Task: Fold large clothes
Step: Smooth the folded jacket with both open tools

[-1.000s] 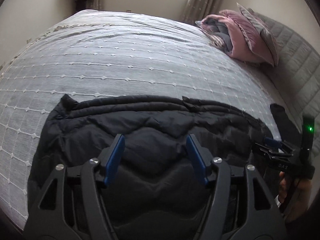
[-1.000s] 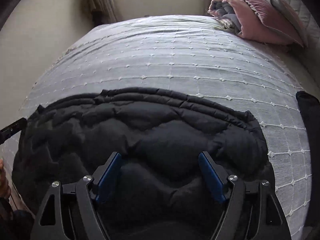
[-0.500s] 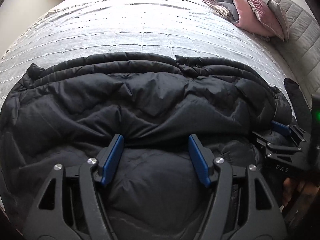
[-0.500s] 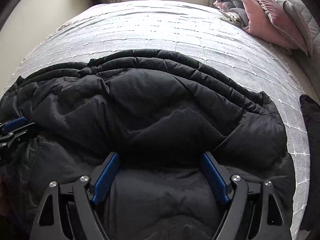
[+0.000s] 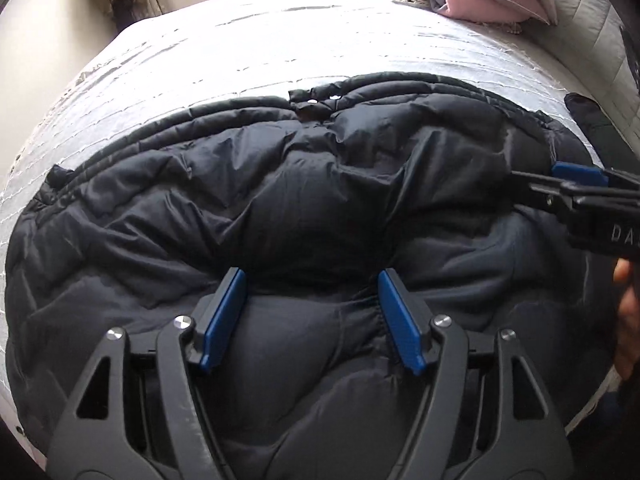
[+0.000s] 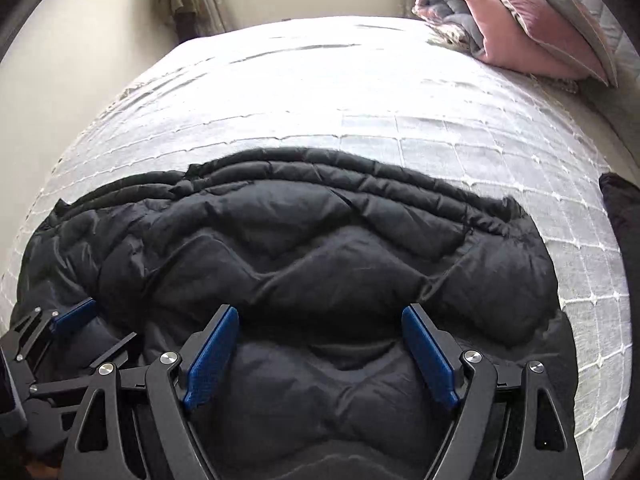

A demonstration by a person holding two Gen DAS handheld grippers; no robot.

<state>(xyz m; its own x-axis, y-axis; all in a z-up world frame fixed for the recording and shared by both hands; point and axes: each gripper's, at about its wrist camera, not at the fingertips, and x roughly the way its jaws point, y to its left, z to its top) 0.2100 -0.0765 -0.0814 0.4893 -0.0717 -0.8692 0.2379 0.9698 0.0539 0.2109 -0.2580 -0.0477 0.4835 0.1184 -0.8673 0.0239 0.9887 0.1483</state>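
Note:
A large black quilted puffer jacket [image 5: 304, 200] lies spread across the near part of the bed, also filling the lower right wrist view [image 6: 320, 256]. My left gripper [image 5: 312, 276] is open, its blue pads low over the jacket's near fold with nothing between them. My right gripper [image 6: 320, 316] is open over the jacket's near right part. The right gripper shows at the right edge of the left wrist view [image 5: 576, 176]. The left gripper shows at the lower left of the right wrist view [image 6: 76, 320].
The bed has a pale grey quilted cover [image 6: 360, 92]. A folded pink and grey duvet and pillow [image 6: 516, 32] lie at the head end on the right. A dark garment [image 6: 620, 216] lies at the right edge. Wall and curtain are beyond.
Both grippers have come down and forward close over the jacket, which now fills more of each view. Both stay open and the jacket's top layer looks more rumpled.

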